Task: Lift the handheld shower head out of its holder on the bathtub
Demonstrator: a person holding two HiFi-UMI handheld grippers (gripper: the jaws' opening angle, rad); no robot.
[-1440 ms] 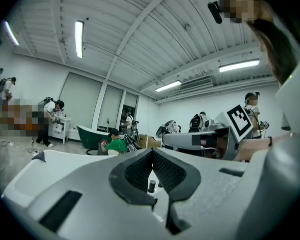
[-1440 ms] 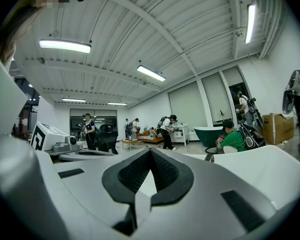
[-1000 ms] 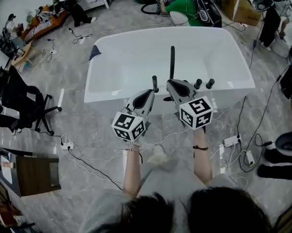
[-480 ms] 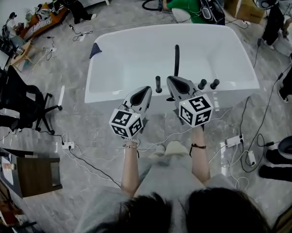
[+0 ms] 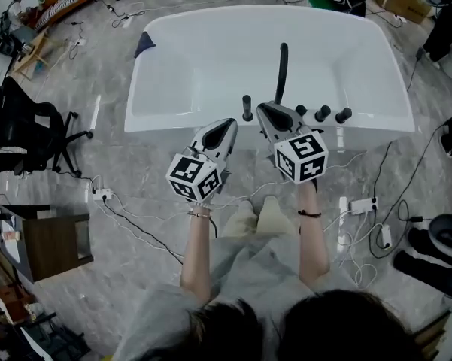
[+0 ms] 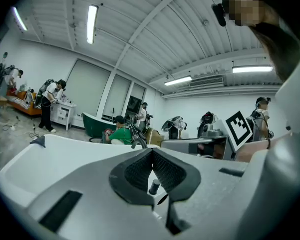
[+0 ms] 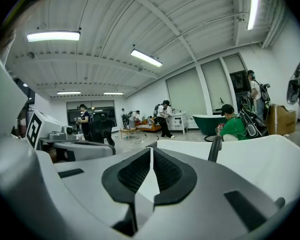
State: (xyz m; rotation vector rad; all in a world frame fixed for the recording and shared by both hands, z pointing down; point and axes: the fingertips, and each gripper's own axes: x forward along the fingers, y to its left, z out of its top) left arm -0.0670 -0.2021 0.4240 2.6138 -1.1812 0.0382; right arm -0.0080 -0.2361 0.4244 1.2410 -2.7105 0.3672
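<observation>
While the shower head (image 5: 283,70) apparently stands on the tub (image 5: 173,123) rim, the left gripper (image 5: 229,123) and right gripper (image 5: 261,109) hang near that rim, jaws closed, empty.

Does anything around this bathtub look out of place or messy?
Nothing spilled or broken. Corded power strips lie scattered over the floor beside the bathtub, and a dark scrap hangs over its far left corner.

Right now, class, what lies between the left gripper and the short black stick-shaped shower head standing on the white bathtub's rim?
Nothing: the head view shows only bare white bathtub rim between the left gripper and the short black shower head.
</observation>
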